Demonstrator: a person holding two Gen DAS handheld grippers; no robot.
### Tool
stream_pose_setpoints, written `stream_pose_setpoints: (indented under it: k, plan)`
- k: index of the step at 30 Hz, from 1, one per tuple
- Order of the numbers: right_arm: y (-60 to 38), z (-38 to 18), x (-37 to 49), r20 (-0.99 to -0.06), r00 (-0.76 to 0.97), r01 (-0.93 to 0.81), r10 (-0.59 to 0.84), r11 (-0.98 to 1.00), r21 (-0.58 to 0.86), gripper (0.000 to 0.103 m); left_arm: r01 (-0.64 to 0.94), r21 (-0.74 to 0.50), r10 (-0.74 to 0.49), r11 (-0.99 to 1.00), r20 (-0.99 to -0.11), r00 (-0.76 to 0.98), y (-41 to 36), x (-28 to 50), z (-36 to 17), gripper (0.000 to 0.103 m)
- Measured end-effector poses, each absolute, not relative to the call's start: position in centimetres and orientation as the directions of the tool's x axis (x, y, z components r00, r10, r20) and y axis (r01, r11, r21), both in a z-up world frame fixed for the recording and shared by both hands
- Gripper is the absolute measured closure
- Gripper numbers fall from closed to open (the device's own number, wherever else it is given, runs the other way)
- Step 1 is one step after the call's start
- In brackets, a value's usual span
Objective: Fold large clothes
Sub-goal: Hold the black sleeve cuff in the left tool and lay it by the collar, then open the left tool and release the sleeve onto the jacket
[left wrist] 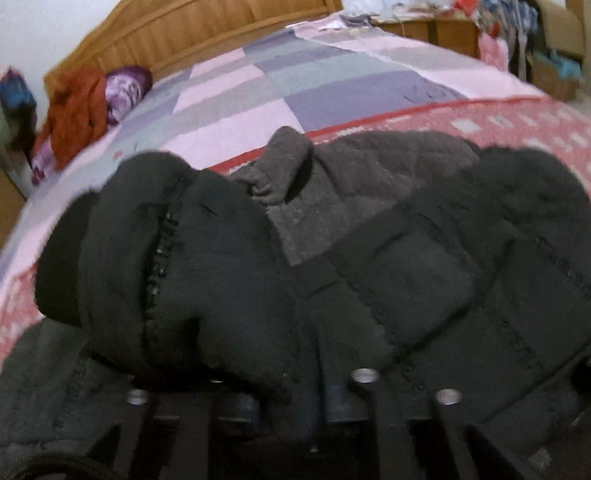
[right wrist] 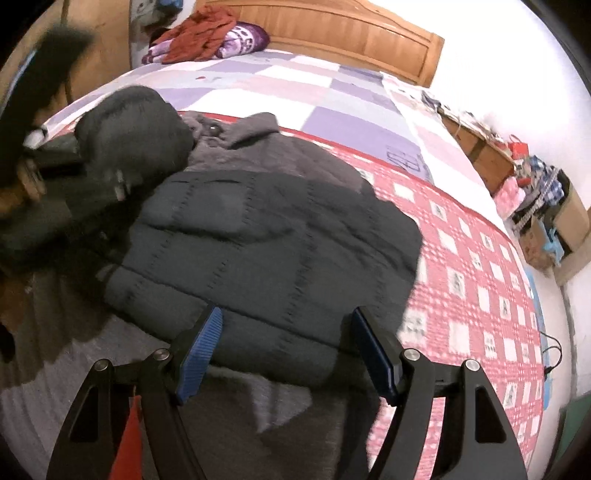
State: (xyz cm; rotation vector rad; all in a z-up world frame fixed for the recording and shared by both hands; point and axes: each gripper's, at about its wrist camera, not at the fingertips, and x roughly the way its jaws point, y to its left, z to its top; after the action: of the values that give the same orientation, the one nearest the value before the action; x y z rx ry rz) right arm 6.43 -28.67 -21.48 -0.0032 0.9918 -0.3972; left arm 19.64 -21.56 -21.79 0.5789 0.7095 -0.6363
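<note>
**Q:** Where is the garment, and how far along does the folding look?

**A:** A bulky black quilted padded jacket [right wrist: 258, 236] lies on a bed covered by a red-and-white checked blanket [right wrist: 480, 280], with a pink and purple patchwork quilt [right wrist: 295, 92] beyond it toward the wooden headboard [right wrist: 351, 33]. One front panel lies folded over the grey quilted lining [right wrist: 288, 155], and the grey collar [left wrist: 284, 162] stands up near the top. A thick roll of black fabric, probably a sleeve or the other front edge with its zip [left wrist: 162, 258], is lifted above the rest on the left side. I judge the fold as partly done: one side is laid across, the other is being brought over, and the lengthwise fold looks not yet made.

**Q:** What are the jaws doing?

**A:** The left gripper [left wrist: 291, 402] has its jaws drawn close together with black jacket fabric bunched between them, so it appears to be clamped on the jacket's raised edge; blur hides the exact contact. The right gripper [right wrist: 284, 350] has its jaws spread wide, its blue ribbed pads [right wrist: 199, 354] on either side of the jacket's near hem, holding nothing. Whether the pads touch the cloth is unclear.

**Q:** Anything else on the bed?

**A:** A crumpled rust-orange cloth [right wrist: 207, 33] and a purple patterned pillow [right wrist: 243, 38] sit by the headboard, well apart from the jacket.
</note>
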Motion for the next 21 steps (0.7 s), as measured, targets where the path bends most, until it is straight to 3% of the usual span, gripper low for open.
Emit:
stream_pose_setpoints:
  k: [1, 2, 5, 11, 15, 21]
  plan:
    - [-29.1, -21.4, 6.0, -0.813, 0.486, 0.328, -0.322, 0.929, -0.172, 0.028, 0.702, 0.280, -0.327, 0.655, -0.732, 0.598, -21.9, 19.1, -21.8, 0.054]
    - [-29.3, -21.4, 5.8, -0.813, 0.487, 0.331, -0.319, 0.929, -0.165, 0.028, 0.705, 0.307, -0.329, 0.639, -0.720, 0.611, -22.4, 18.3, -21.6, 0.046]
    - [-30.2, -21.3, 5.1, -0.815, 0.486, 0.357, -0.316, 0.923, -0.145, 0.028, 0.727, 0.311, -0.371, 0.612, -0.699, 0.611, -22.9, 16.8, -21.3, 0.033]
    - [-31.3, -20.7, 4.7, -0.811, 0.489, 0.394, -0.322, 0.911, -0.124, 0.028, 0.814, 0.069, -0.542, 0.577, -0.714, 0.444, -22.8, 16.1, -19.5, 0.028]
    - [-32.1, -20.1, 4.5, -0.812, 0.490, 0.430, -0.318, 0.898, -0.093, 0.028, 0.818, 0.014, -0.622, 0.575, -0.643, 0.448, -20.4, 15.3, -17.1, 0.025]
    - [-34.1, -18.7, 3.8, -0.806, 0.509, 0.534, -0.301, 0.845, 0.021, 0.028, 0.724, 0.027, -0.564, 0.690, -0.606, 0.560, -15.7, 17.8, -15.6, 0.023]
